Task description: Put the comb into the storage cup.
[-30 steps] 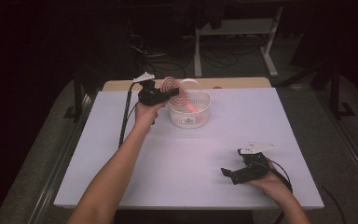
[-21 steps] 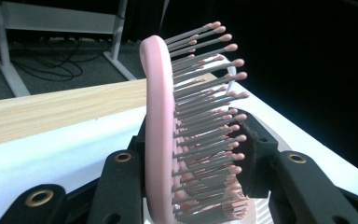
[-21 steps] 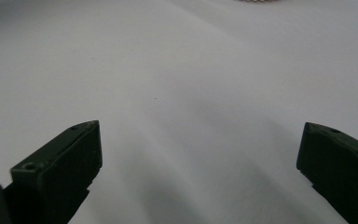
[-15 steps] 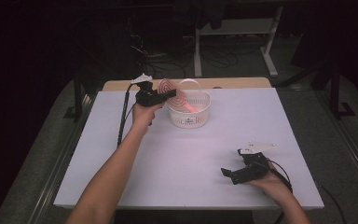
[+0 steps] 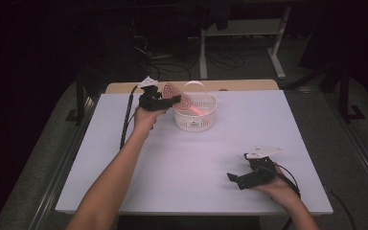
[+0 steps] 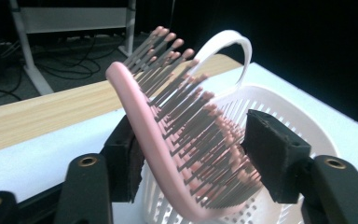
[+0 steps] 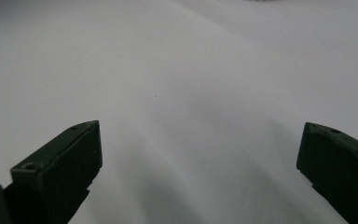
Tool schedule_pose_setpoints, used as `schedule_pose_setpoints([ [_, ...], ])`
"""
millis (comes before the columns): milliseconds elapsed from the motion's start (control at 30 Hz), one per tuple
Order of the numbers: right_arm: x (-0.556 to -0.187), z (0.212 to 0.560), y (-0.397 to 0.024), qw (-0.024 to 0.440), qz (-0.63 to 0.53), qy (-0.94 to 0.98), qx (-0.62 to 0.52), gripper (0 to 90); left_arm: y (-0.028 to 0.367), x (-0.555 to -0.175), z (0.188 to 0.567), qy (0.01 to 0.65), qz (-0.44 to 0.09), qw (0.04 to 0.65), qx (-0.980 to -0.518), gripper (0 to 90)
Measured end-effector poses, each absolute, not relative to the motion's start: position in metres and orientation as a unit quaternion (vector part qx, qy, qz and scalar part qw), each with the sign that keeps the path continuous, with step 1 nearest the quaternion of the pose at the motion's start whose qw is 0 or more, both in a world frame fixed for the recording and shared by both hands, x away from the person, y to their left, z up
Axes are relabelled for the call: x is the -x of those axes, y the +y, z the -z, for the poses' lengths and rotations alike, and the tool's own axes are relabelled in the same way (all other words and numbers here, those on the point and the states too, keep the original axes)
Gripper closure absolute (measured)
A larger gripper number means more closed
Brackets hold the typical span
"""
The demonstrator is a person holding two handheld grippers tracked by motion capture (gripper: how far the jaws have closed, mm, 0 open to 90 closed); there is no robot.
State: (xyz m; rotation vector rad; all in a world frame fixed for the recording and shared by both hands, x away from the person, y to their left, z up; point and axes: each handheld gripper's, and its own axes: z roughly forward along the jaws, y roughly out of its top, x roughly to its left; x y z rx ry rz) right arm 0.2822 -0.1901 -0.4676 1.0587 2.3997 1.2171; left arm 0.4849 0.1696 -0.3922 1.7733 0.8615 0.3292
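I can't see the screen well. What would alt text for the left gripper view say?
A pink hairbrush with its bristles facing right stands tilted between the two black jaws of the left tongs, its lower end inside a white slotted basket. The basket's looped handle rises behind the brush, and the basket sits on a white table with a wooden strip beyond.

Left gripper raised on outstretched arm, jaws parted, right gripper low, jaws wide apart
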Motion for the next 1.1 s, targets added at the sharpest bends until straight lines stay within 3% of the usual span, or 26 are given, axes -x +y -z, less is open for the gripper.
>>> schedule_pose_setpoints([
  [700,-0.282,0.468,-0.19,0.125,-0.416,0.824,-0.363,0.0,0.178,-0.475,0.388,0.337,-0.169,0.517,-0.769,17.0],
  [1100,-0.282,0.468,-0.19,0.126,-0.416,0.824,-0.364,0.0,0.191,-0.469,0.387,0.336,-0.159,0.521,-0.768,5.6],
])
